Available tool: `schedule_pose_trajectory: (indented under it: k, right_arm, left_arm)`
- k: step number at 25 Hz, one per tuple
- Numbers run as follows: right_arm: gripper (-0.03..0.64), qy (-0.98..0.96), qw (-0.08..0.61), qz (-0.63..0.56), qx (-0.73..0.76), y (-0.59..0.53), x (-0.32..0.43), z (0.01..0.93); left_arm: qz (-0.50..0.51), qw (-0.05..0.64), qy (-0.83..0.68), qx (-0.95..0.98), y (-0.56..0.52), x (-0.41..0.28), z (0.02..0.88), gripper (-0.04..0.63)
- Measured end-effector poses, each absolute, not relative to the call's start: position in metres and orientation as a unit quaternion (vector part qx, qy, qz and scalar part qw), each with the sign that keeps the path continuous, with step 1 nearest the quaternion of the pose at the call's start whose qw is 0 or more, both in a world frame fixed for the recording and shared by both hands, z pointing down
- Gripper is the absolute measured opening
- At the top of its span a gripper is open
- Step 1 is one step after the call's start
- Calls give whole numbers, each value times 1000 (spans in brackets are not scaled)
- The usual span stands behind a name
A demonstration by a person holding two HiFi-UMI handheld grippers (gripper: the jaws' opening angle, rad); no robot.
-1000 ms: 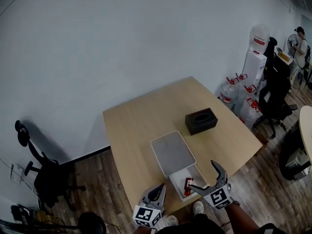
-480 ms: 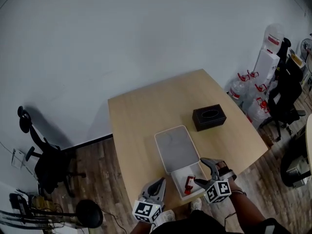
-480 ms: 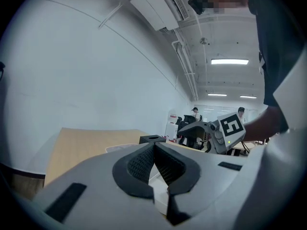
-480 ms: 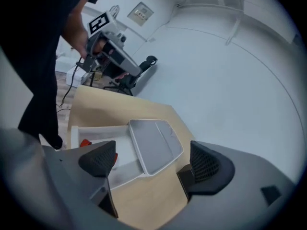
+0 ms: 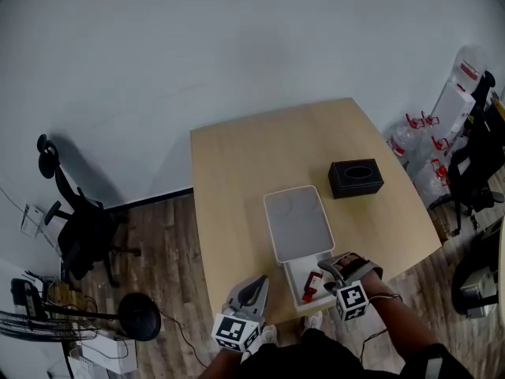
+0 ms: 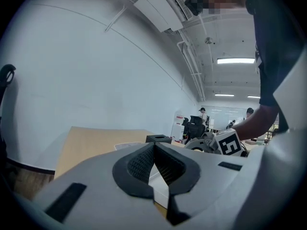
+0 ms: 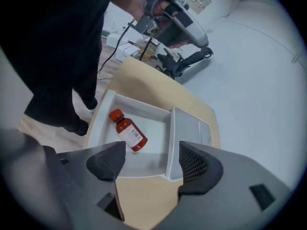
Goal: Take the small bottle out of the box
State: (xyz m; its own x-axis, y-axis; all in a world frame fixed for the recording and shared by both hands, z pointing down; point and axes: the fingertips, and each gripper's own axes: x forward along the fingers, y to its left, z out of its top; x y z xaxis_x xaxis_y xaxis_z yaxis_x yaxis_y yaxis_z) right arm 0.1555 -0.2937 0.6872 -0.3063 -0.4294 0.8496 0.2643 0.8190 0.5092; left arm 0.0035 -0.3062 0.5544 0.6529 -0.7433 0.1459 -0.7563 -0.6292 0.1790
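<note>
Closing from the wide spread of a second ago, the right gripper (image 7: 149,158) has come down over the white box (image 7: 101,119), with nothing yet pressed between its jaws. The small bottle (image 7: 127,130) lies on its side inside the box, unmoved. The left gripper (image 6: 154,147) stays near the table's front edge, its jaws pressed together and empty.

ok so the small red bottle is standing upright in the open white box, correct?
Not quite. The small red bottle is in the open white box, but it lies on its side on the box floor, not upright. The right gripper view shows it plainly.
</note>
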Motion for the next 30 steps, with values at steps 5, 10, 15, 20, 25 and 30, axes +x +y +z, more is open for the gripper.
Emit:
schedule_pose_trajectory:
  k: [5, 10, 15, 20, 25, 30]
  right_arm:
    - [318, -710, 616, -340, -31, -289, 159, 701]
    - [293, -697, 601, -377, -104, -280, 145, 724]
    - [267, -659, 604, -412, -176, -275, 145, 739]
    - [252, -640, 603, -427, -209, -275, 138, 751]
    - [249, -634, 602, -431, -224, -268, 134, 763]
    - [219, -625, 603, -436, -235, -264, 132, 770]
  left_arm:
    - [30, 119, -429, 895, -298, -4, 562, 12]
    - [30, 122, -441, 889, -295, -10, 564, 12]
    - [44, 131, -454, 880, -292, -22, 570, 12]
    - [42, 131, -469, 873, -290, -33, 572, 12]
    - [43, 137, -477, 867, -287, -37, 571, 12]
    - [35, 132, -484, 865, -287, -42, 572, 12]
